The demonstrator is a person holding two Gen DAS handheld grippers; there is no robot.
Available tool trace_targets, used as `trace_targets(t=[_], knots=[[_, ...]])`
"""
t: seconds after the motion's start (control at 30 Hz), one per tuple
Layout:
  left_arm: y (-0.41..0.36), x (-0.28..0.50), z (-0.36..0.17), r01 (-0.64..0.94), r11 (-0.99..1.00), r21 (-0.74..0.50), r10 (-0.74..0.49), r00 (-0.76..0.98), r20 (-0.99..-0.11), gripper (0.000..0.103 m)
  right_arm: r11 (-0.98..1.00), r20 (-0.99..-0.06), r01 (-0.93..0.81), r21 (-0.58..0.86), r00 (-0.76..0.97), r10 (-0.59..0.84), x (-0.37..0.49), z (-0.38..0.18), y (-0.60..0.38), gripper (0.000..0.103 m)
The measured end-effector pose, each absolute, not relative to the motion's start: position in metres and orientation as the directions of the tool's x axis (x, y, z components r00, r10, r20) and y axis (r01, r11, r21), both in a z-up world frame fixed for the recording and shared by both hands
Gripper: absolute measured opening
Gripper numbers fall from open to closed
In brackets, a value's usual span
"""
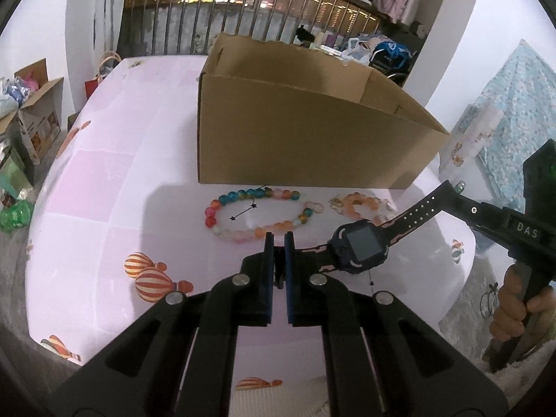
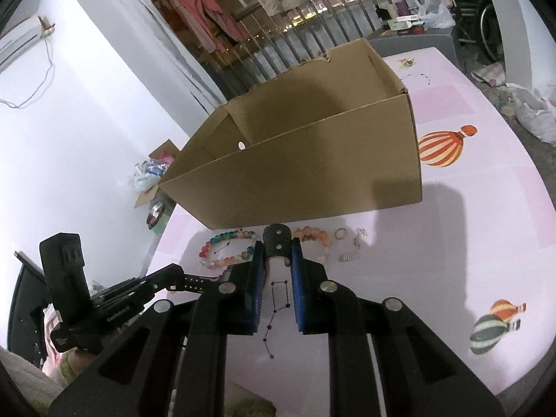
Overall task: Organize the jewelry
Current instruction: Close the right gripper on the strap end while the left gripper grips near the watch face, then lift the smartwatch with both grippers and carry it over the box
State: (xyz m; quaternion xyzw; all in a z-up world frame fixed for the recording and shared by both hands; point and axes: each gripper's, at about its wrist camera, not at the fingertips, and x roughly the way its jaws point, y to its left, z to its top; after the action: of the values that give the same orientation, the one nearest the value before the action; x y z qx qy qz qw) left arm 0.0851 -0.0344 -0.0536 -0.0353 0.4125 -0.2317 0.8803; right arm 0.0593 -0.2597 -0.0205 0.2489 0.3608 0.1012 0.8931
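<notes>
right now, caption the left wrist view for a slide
Both grippers hold a watch by its strap before a cardboard box.

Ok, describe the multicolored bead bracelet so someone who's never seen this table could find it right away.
Find the big open cardboard box on the pink tablecloth. Right in front of its near wall lies the multicolored bead bracelet, a wide oval loop. Unlike the smaller all-peach bracelet beside it, it mixes blue, red, pink and orange beads.
</notes>
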Motion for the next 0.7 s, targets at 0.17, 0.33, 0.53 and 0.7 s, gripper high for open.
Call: trace_targets(t=[0.17,0.33,0.53,0.7], knots=[[-0.038,0.075,-0.020,0.429,0.876,-0.223,-0.459,0.595,-0.660,0.004,0.866,-0.554,-0.046,0.498,0.751,0.359,0.056,0.007,-0.258,0.015],[-0.044,0.085,0.042,0.501,0.851,-0.159,-0.494,0.658,-0.568,0.004,0.896,-0.471,-0.150,0.418,0.808,0.355,0.071,0.067,-0.257,0.015],[-0.073,0.156,0.100,0.545,0.834,-0.090,-0.497,0.669,-0.553,0.004,0.908,-0.486,-0.169,0.385,0.799,0.354,0.154,0.110,-0.278,0.015],[-0.109,0.255,0.089,0.504,0.862,-0.054,-0.398,0.607,-0.688,0.004,0.887,-0.614,-0.086,0.453,0.691,0.381,0.256,0.088,-0.303,0.015]])
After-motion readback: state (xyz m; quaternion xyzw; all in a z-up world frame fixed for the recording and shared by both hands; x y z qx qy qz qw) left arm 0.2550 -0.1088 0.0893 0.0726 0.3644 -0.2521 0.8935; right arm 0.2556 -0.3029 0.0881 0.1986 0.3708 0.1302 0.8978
